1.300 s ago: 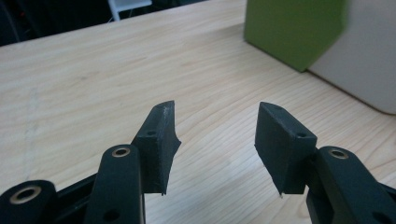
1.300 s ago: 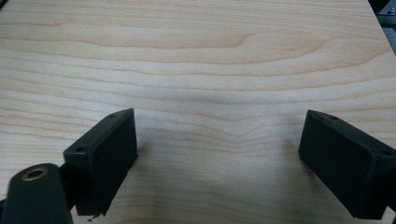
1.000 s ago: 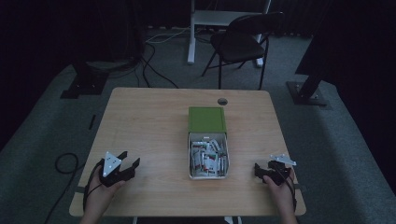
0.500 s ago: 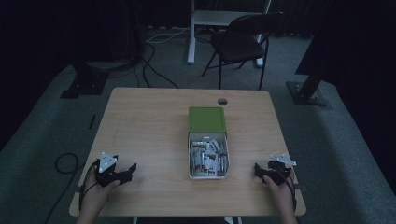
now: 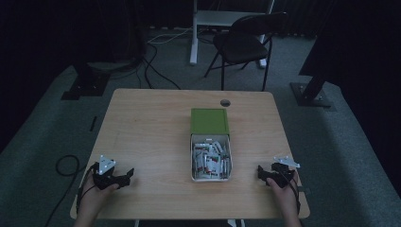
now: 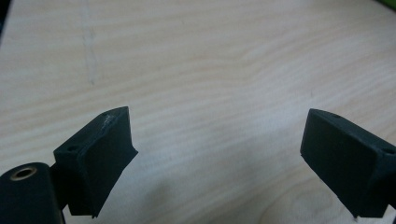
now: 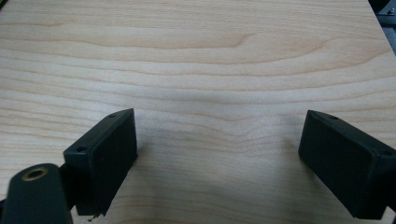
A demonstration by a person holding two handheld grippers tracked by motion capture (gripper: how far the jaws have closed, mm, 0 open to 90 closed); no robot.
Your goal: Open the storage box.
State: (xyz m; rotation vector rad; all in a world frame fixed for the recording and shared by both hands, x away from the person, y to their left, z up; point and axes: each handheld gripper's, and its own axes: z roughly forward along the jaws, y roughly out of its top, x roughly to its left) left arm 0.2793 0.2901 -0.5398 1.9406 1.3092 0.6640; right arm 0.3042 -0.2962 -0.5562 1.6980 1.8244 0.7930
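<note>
An open box sits at the middle of the wooden table; its green lid lies flat behind a white tray holding several small red-and-white packets. My left gripper rests near the table's front left corner, jaws pointing right. In the left gripper view it is open over bare wood. My right gripper rests near the front right corner, jaws pointing left toward the box. The right gripper view has it open, nothing between the jaws.
A small round grommet hole lies at the table's far edge. Behind the table stand a black folding chair and a white desk frame. Cables trail on the grey carpet, and a black stand base sits at right.
My left gripper has drawn back toward the table's front left corner, a little left and nearer the person. The right gripper has stayed put.
</note>
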